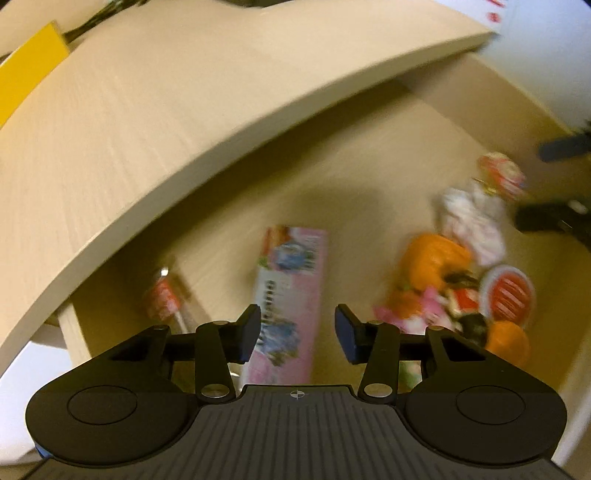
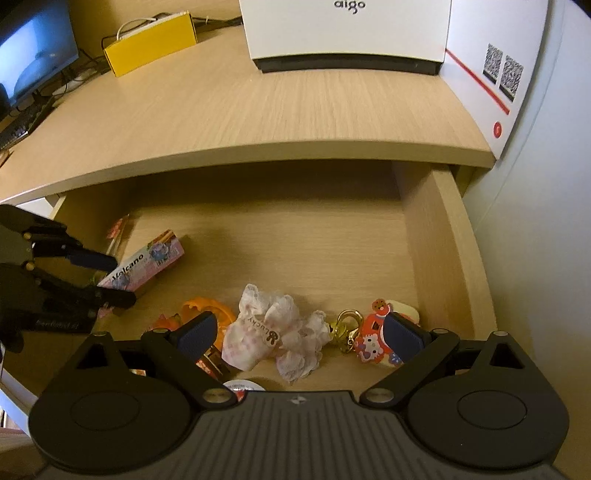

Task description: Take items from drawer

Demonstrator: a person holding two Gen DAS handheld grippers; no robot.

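The drawer (image 2: 443,240) is pulled out under the desk top. My left gripper (image 1: 297,332) hovers open over a pink Volcano box (image 1: 291,295) lying flat at the drawer's left; this view is blurred. From the right wrist view the left gripper (image 2: 114,280) has the box's (image 2: 147,264) near end between its spread fingers, pads apart from it. My right gripper (image 2: 299,332) is open above a white lace pouch (image 2: 266,332) marked LUCKY. A cartoon cat keychain (image 2: 373,339) lies by its right finger, and orange plastic pieces (image 2: 207,310) by its left.
A lollipop (image 2: 118,225) lies along the drawer's left wall. On the desk top (image 2: 258,110) stand a white aigo box (image 2: 347,29), a yellow box (image 2: 151,40) and a monitor (image 2: 33,48). A red-and-white round item (image 1: 508,295) lies near the orange pieces.
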